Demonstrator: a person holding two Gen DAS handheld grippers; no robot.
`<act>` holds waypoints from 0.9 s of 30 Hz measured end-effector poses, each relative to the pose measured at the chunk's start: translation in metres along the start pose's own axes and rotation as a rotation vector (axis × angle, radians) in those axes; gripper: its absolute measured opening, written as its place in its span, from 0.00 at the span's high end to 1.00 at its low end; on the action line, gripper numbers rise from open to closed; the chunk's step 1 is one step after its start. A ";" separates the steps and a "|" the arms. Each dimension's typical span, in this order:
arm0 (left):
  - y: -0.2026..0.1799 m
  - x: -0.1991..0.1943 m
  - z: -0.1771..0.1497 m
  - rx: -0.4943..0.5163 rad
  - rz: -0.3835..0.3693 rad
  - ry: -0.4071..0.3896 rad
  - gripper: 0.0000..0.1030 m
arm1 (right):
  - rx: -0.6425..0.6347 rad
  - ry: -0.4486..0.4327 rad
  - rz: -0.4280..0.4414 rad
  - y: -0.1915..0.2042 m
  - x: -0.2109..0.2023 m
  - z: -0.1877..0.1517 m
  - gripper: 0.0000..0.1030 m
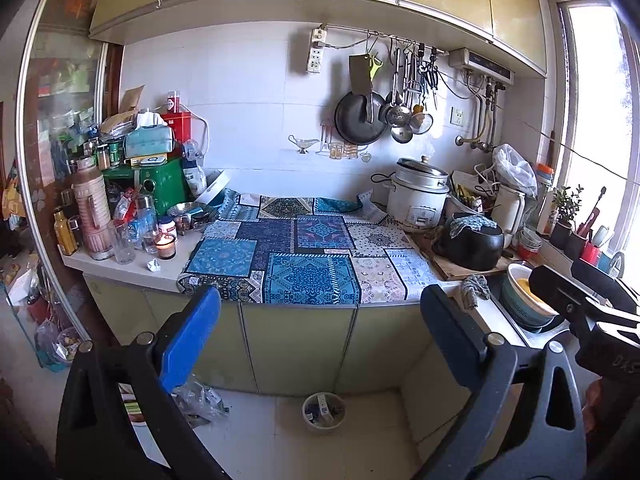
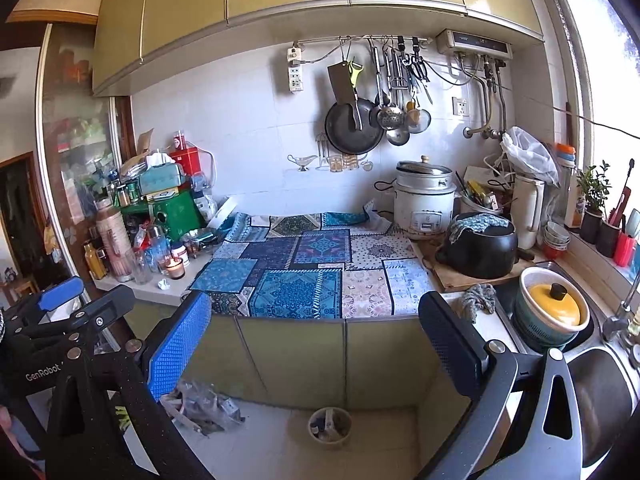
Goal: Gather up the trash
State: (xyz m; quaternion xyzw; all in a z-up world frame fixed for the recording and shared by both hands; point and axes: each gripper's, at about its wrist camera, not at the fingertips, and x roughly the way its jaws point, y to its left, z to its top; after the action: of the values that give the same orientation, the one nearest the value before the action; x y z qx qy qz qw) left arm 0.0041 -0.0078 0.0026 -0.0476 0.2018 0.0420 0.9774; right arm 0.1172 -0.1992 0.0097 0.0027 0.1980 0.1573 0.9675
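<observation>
Both tongs stand back from the bench, pointed slightly down at it. Left tongs [image 1: 320,320] released, blue pads wide apart, nothing between them; right tongs [image 2: 316,332] likewise released and empty. Likely task item: small crumpled white paper scrap [image 1: 153,265] on the bare white bench edge [image 1: 120,270], left of centre in the left view, just in front of the lit candle in a glass jar [image 1: 165,245] and beside the clear drinking glasses [image 1: 122,242]. Same scrap shows in the right view [image 2: 163,284], low left of the bench. Round open waste bin [image 1: 324,414] sits on the floor below the bench, bottom centre, already holding bits of rubbish. Clear crumpled plastic bag [image 1: 200,400] lies on the floor left of the bin, partly hidden behind the left pad; may also count as trash. Risks, as judged: the scrap sits close to the flame, so wide-open pads coming in could knock the candle or brush the glasses, tipping them off the edge. Scrap is light and small; a loose pinch could let it slip and fall short of the bin. The patterned blue patchwork cloth [image 1: 304,252] hangs over the bench front; a pad catching it could drag what sits on it. Bin mouth is narrow, so a release from high up could miss.
</observation>
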 end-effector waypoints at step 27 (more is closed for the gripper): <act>-0.021 -0.008 0.000 -0.006 0.013 -0.012 0.01 | 0.021 0.015 0.005 -0.007 -0.011 0.004 0.00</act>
State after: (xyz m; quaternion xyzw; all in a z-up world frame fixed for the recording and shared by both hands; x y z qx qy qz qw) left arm -0.0009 -0.0295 0.0073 -0.0488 0.1959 0.0493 0.9782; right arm 0.1114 -0.2091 0.0166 0.0119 0.2067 0.1574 0.9656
